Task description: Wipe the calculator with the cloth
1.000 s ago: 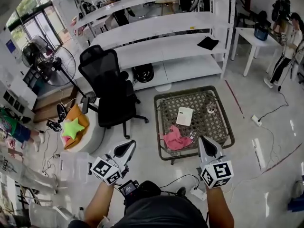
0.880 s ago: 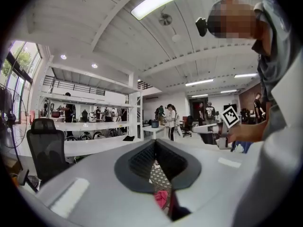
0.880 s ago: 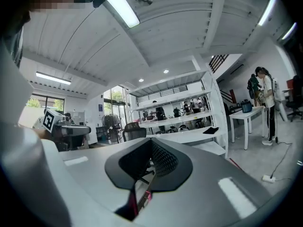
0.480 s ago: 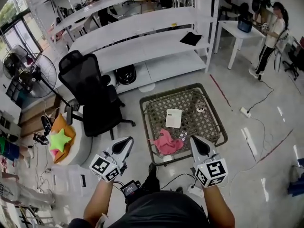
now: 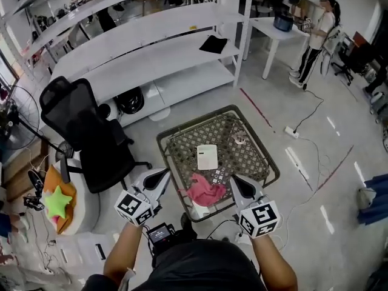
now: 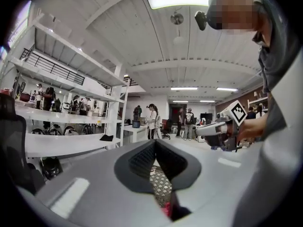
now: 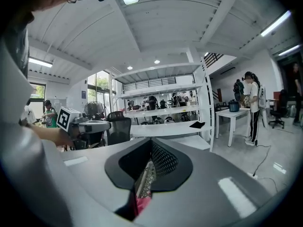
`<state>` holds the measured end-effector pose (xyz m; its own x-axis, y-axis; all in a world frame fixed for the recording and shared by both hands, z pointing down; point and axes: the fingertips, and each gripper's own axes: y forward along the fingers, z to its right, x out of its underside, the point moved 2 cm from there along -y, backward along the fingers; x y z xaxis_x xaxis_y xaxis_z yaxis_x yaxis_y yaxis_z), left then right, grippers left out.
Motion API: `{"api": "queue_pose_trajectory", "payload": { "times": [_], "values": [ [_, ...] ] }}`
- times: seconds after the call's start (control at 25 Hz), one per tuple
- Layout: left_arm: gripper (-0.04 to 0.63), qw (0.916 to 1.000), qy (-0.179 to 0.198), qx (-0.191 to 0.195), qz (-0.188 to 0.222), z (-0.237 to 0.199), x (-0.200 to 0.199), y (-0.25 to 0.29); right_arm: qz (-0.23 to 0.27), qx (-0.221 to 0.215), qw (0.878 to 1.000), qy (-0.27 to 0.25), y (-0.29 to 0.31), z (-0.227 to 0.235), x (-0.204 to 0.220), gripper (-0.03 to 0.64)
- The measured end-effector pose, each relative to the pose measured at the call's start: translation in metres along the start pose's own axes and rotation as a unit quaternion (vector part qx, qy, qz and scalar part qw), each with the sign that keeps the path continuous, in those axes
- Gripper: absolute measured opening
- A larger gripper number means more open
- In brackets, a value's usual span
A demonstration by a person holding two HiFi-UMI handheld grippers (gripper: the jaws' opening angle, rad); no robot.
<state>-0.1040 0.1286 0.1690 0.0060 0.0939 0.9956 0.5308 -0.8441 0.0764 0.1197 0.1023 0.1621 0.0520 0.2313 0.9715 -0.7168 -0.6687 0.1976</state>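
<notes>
- The person's forearms [image 5: 124, 247] reached forward from the bottom of the head view, each hand holding a gripper with a marker cube.
- The left gripper [image 5: 165, 173] hung just outside the near-left corner of the low lattice table [image 5: 194, 122]. Its own view showed its jaws closed tip to tip with nothing gripped; only a sliver of lattice and pink showed through the gap beneath them.
- The right gripper [image 5: 233, 179] hung over the table's near edge, towards the near-right corner. Its claw was likewise closed and empty, with lattice and pink cloth visible past the pads.
- The pink cloth [image 5: 205, 190] lay crumpled on the table at the near edge, between the two grippers and touched by neither.
- The calculator [image 5: 219, 176], small and grey, lay just beyond the cloth, at its far-right side; whether the two touched could not be told.
- A flat white box [image 5: 207, 156] sat near the table's middle, apart from the calculator.
- A small round thing [image 5: 240, 139] sat further on, towards the far-right edge.
- Left of the table stood a black office chair [image 5: 85, 138], and beside it a green star cushion [image 5: 56, 200].
- Beyond ran long white shelving [image 5: 151, 41] with a black item [image 5: 213, 43] on one shelf.
- Farthest off, a person [image 5: 318, 32] stood by a white desk [image 5: 276, 29].
</notes>
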Motion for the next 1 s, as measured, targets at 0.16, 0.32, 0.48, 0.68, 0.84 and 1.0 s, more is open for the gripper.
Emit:
{"api": "queue_pose_trajectory", "payload": {
  "times": [0.16, 0.32, 0.48, 0.68, 0.84, 1.0],
  "values": [
    [0.058, 0.9996, -0.017, 0.021, -0.009, -0.022, 0.017, 0.016, -0.023, 0.01, 1.0, 0.004, 0.023, -0.002, 0.013, 0.003],
    [0.058, 0.9981, -0.044, 0.037, -0.021, -0.043, 0.036, 0.033, -0.05, 0.013, 0.999, 0.006, 0.047, 0.0, 0.031, 0.005],
    [0.058, 0.996, -0.062, 0.052, -0.039, -0.064, 0.056, 0.048, -0.084, 0.016, 0.996, 0.014, 0.074, 0.0, 0.052, 0.006],
    [0.058, 0.9928, -0.076, 0.066, -0.066, -0.083, 0.085, 0.068, -0.126, 0.015, 0.992, 0.028, 0.106, 0.005, 0.09, 0.023],
    [0.058, 0.989, -0.09, 0.073, -0.092, -0.091, 0.117, 0.08, -0.17, 0.009, 0.985, 0.037, 0.129, 0.009, 0.137, 0.059],
    [0.058, 0.9844, -0.102, 0.075, -0.122, -0.101, 0.156, 0.087, -0.223, -0.004, 0.974, 0.044, 0.15, 0.005, 0.19, 0.115]
  ]
}}
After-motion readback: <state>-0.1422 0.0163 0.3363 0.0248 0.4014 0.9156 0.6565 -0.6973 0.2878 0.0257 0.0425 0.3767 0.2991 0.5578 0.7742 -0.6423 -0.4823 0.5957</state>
